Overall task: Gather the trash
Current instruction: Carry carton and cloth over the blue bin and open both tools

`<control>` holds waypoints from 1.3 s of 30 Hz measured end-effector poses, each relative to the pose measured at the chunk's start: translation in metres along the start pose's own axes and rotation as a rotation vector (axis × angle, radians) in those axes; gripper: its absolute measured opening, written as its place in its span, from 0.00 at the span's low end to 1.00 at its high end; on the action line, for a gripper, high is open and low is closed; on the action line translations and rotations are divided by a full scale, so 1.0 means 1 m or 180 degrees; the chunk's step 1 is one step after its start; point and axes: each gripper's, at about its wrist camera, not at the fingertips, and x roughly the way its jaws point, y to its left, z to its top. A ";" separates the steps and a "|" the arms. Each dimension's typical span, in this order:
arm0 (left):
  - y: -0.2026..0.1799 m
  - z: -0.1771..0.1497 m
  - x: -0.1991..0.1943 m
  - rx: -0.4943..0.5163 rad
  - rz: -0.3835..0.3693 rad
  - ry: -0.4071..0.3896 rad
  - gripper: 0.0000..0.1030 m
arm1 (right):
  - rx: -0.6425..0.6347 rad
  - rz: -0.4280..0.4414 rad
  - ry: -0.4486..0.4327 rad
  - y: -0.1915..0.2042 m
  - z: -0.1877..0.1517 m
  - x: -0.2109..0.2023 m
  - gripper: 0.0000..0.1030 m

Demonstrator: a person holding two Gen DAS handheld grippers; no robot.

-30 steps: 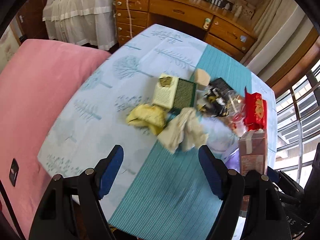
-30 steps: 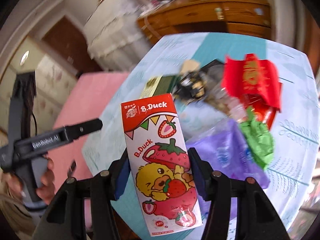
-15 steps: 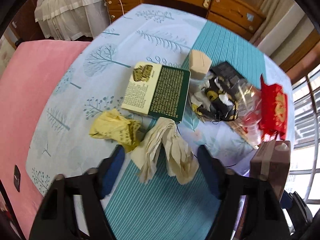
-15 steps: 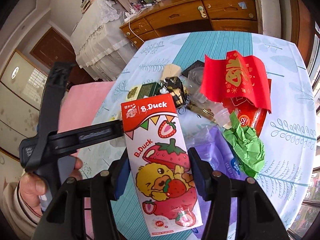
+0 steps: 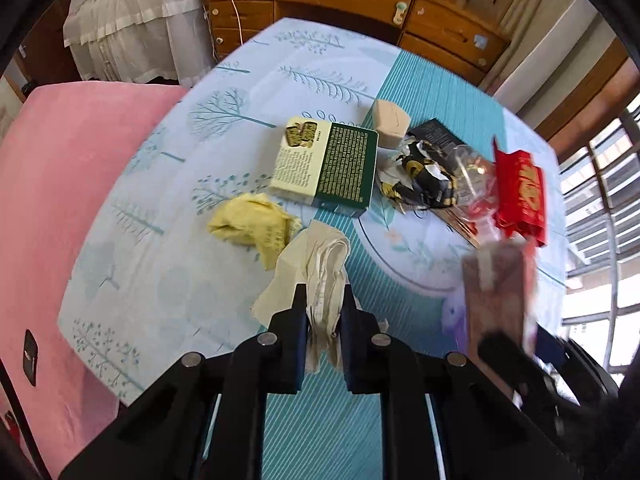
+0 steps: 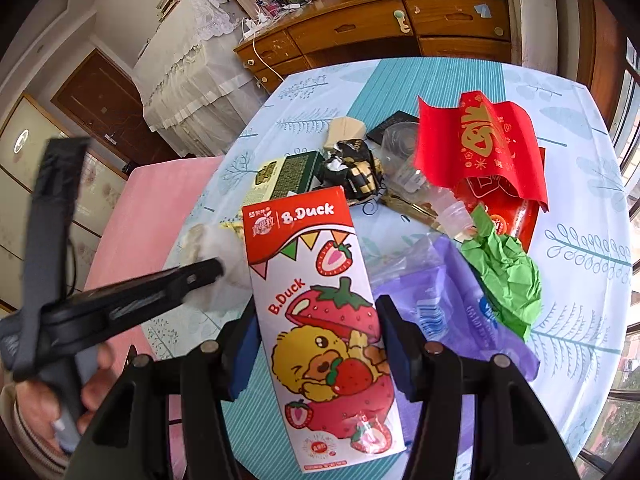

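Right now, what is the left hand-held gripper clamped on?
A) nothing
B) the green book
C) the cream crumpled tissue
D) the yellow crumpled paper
C: in the left wrist view the left hand-held gripper pinches the cream crumpled tissue; the yellow crumpled paper lies apart on the table.

Place: home, lived-in room.
Furniture: wooden dresser [image 6: 372, 36] with drawers; lace-draped cabinet [image 6: 188, 68].
Surface: tree-print cloth [image 5: 240, 92] over it, pink pad [image 5: 52, 184] alongside.
Openings: barred window [image 5: 600, 184]; wooden door [image 6: 108, 108].
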 end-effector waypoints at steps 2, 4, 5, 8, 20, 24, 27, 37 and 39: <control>0.009 -0.012 -0.016 0.0030 -0.0069 -0.0055 0.11 | 0.0000 -0.0007 -0.0017 0.006 -0.004 -0.003 0.54; 0.017 -0.023 -0.029 0.0062 -0.0115 -0.0092 0.11 | -0.0024 -0.0026 -0.0035 0.014 -0.008 -0.006 0.54; 0.023 -0.030 -0.037 0.0086 -0.0148 -0.0120 0.11 | -0.0036 -0.0045 -0.0052 0.019 -0.012 -0.008 0.54; 0.039 -0.049 -0.058 0.0154 -0.0214 -0.0182 0.11 | -0.0036 -0.0082 -0.0090 0.033 -0.022 -0.013 0.54; 0.129 -0.149 -0.127 0.0501 -0.0463 -0.0328 0.11 | 0.0041 -0.0200 -0.0167 0.121 -0.109 -0.030 0.54; 0.155 -0.178 -0.136 0.0688 -0.0484 -0.0358 0.11 | 0.0061 -0.0231 -0.0189 0.154 -0.150 -0.034 0.54; 0.174 -0.201 -0.136 0.0808 -0.0515 -0.0324 0.11 | 0.0106 -0.0259 -0.0161 0.175 -0.188 -0.029 0.54; 0.205 -0.255 -0.098 0.0992 -0.0547 0.0024 0.11 | -0.0018 -0.0579 0.0364 0.211 -0.276 0.014 0.54; 0.206 -0.261 -0.084 0.0972 -0.0564 0.0126 0.11 | -0.0038 -0.0633 0.0480 0.210 -0.288 0.025 0.54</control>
